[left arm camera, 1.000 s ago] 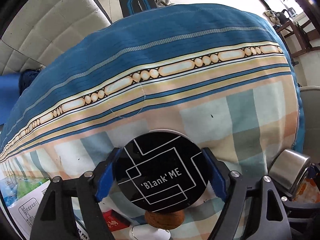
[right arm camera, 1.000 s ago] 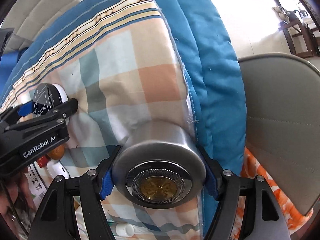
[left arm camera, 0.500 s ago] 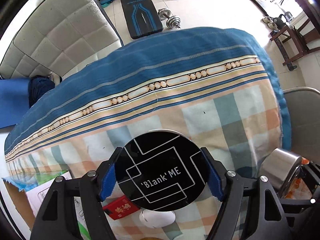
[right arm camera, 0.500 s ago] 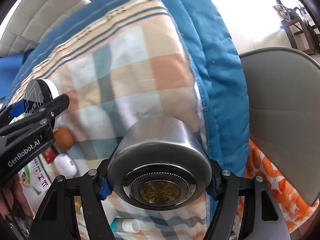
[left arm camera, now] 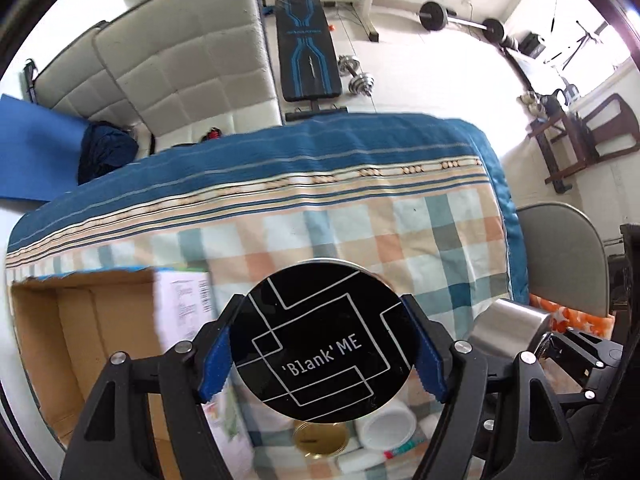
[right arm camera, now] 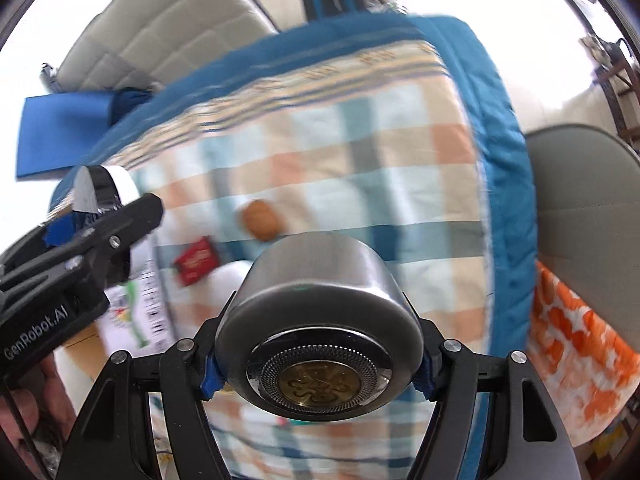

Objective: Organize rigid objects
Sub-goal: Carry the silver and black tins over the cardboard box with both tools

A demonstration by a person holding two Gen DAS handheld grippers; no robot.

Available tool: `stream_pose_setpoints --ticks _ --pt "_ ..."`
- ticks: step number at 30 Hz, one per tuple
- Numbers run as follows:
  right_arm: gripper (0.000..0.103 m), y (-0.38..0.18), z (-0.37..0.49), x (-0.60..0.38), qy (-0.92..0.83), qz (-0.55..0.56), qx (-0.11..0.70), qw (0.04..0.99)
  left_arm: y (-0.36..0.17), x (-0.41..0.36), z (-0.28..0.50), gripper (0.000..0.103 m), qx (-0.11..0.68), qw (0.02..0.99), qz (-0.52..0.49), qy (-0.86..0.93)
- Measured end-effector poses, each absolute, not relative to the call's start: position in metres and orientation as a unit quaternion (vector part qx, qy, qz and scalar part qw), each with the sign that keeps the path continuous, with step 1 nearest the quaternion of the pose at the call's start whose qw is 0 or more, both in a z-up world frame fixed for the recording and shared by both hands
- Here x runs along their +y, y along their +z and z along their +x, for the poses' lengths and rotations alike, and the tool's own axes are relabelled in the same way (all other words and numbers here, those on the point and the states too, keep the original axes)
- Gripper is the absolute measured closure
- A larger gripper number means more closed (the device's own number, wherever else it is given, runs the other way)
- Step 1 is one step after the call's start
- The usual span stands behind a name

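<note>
Two grippers hang above a checked blanket [left arm camera: 416,232], each pinching a round container. Blue pads of the left gripper [left arm camera: 322,356] press on either side of a black-lidded jar [left arm camera: 320,344] printed 'Blank' ME. Jaws of the right gripper [right arm camera: 318,376] clamp a silver metal tin [right arm camera: 316,312] with a gold emblem. An open cardboard box [left arm camera: 80,344] sits at the left; a brown egg-like object [right arm camera: 261,220] and a red packet [right arm camera: 196,260] lie on the cloth
</note>
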State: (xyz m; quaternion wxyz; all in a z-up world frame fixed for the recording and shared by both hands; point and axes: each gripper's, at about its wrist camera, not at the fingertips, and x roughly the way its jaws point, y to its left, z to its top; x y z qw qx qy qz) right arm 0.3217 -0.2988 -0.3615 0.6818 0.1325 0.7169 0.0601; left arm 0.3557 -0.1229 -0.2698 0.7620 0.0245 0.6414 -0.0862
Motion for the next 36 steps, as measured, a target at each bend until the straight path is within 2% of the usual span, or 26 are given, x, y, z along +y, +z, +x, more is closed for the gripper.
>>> stream_pose_setpoints --ticks 7,14,23,29,36 --pt "0.03 -0.293 0.311 -0.219 0.121 0.124 0.689 0.704 -0.218 -0.026 0.324 0.03 0.608 0.792 -0.005 -0.051" --pt "0.03 -0.262 0.318 -0.11 0.155 0.106 0.68 0.709 -0.235 0.085 0.314 0.03 0.624 0.779 -0.056 -0.029" --pt "0.03 -0.315 0.332 -0.002 0.118 0.082 0.702 0.698 -0.315 0.173 0.329 0.03 0.668 0.735 -0.112 -0.029" --pt "0.03 -0.36 0.348 0.03 0.073 0.058 0.709 0.699 -0.371 0.196 0.35 0.03 0.699 0.696 -0.16 -0.042" --pt "0.03 -0.39 0.366 0.054 0.061 0.03 0.712 0.699 -0.397 0.197 0.364 0.029 0.71 0.675 -0.191 -0.052"
